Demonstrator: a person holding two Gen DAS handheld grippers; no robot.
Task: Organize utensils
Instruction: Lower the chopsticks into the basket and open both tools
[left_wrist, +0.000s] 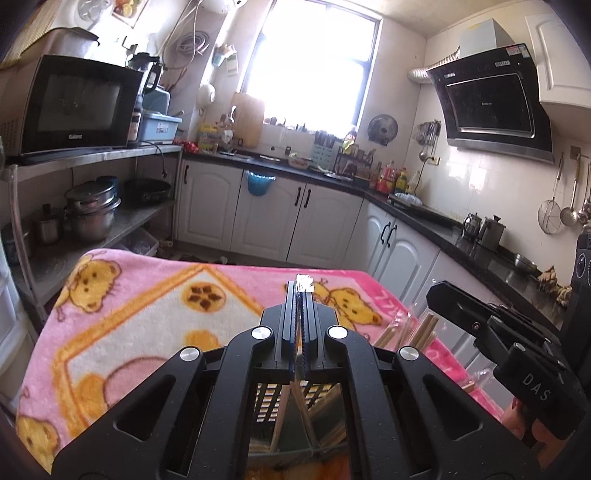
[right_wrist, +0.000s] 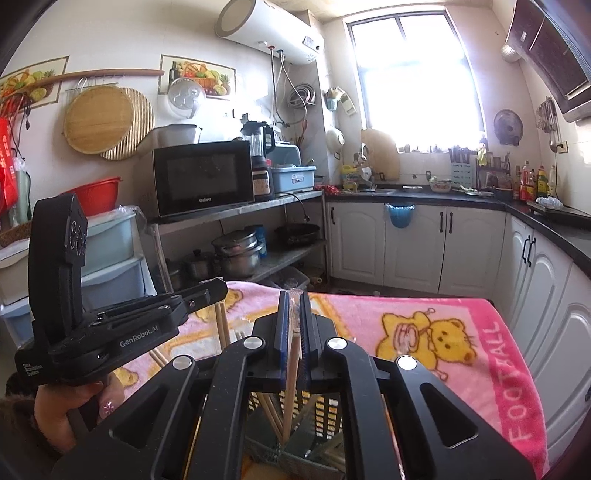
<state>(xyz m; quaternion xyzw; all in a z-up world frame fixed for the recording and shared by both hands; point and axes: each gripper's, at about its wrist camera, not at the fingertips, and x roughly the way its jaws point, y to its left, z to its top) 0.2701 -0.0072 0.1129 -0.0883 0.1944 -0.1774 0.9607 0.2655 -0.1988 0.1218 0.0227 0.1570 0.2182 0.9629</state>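
Two long runs of white cupboards meet at the far corner under a bright window; on the left wall a metal shelf rack carries a black microwave above stacked steel pots.

Nearer, a counter draped in a pink blanket printed with yellow bears fills the lower half of both views.

Both tongs hang side by side over its near edge, pointing slightly downward toward the window wall. The left tongs are clenched, pads pressed flat together, with a small bit of something clear and shiny at the very tip; I cannot tell what it is. The right tongs are all but closed, with a narrow slit left between the pads; a chopstick shows through that slit, but whether the pads press on it I cannot tell. A hand grips the handle of the left tool at the lower left of the right wrist view.

Under both tongs sits a black mesh basket at the near edge of the counter; several wooden chopsticks stand tilted inside it, one of them the stick seen in the slit. More chopsticks lie loose on the blanket between the two tools, beside some clear plastic.
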